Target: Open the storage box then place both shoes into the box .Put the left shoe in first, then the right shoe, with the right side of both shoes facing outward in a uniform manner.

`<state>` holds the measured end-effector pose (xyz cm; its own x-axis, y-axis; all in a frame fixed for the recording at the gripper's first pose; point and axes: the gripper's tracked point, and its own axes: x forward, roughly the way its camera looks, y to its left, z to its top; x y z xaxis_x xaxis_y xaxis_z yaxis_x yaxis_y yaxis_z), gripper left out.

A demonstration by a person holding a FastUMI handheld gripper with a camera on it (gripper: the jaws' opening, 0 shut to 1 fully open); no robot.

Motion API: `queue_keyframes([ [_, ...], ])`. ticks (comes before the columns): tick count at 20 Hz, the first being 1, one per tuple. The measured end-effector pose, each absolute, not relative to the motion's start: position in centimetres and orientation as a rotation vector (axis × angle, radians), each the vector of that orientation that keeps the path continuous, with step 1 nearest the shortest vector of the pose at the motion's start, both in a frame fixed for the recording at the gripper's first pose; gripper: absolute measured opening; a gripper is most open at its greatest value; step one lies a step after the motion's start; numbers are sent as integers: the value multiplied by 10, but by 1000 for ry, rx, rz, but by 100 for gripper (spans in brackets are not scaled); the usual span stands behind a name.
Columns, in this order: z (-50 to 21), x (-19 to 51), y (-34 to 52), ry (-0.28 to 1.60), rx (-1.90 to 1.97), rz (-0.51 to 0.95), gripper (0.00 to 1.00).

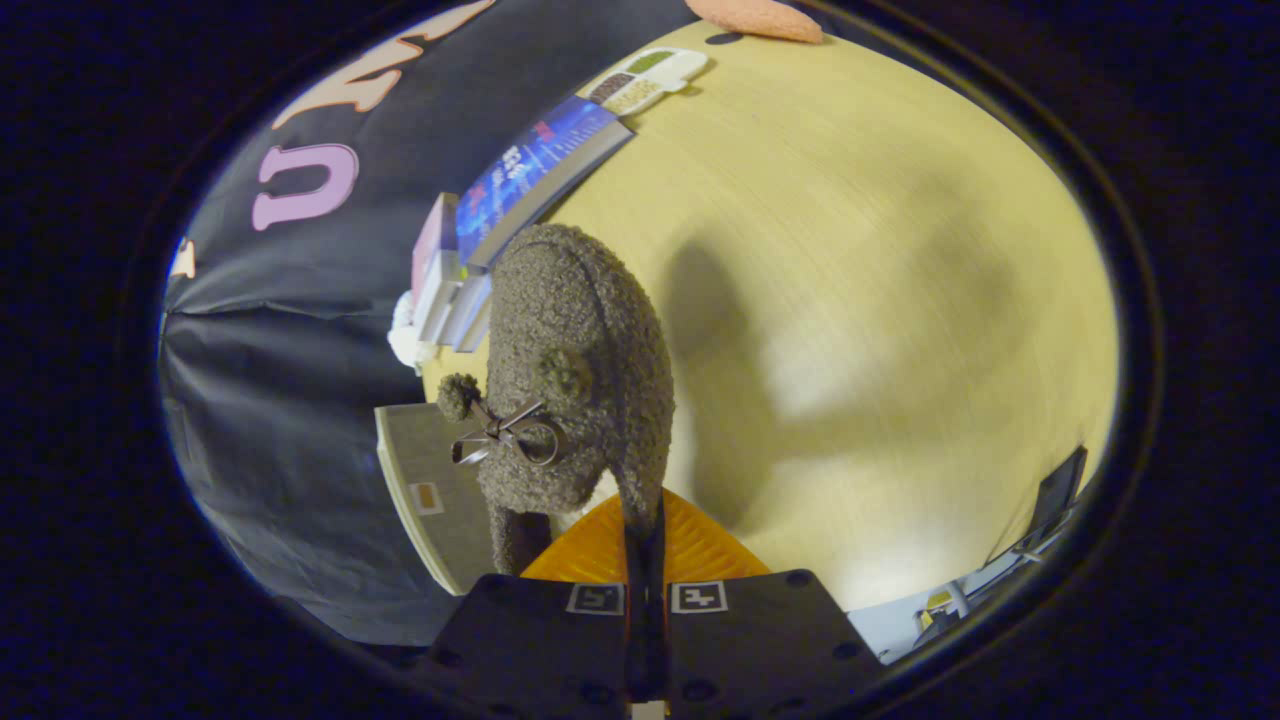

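Note:
A fuzzy brown-grey shoe with two pom-poms and a small bow hangs in the air above the wooden table, toe pointing away from me. My gripper is shut on the thin edge of the shoe's opening, right at the fingertips. Behind and below the shoe, a grey flat panel with a pale edge lies at the table's left side; it could be the storage box or its lid, I cannot tell which.
Books stand in a row along the black cloth wall beyond the shoe. Past them lies a white tray with coloured sections and a pink object. A dark device sits off to the right.

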<state>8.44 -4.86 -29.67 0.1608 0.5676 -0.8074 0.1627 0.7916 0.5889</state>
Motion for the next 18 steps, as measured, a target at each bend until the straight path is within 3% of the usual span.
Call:
queue_keyframes([
  [7, -198, 60, 60, 1342, 637, 542, 3],
  [12, -168, 35, 159, 1329, 577, 672, 3],
  [18, -202, 14, 213, 1368, 380, 598, 3],
])
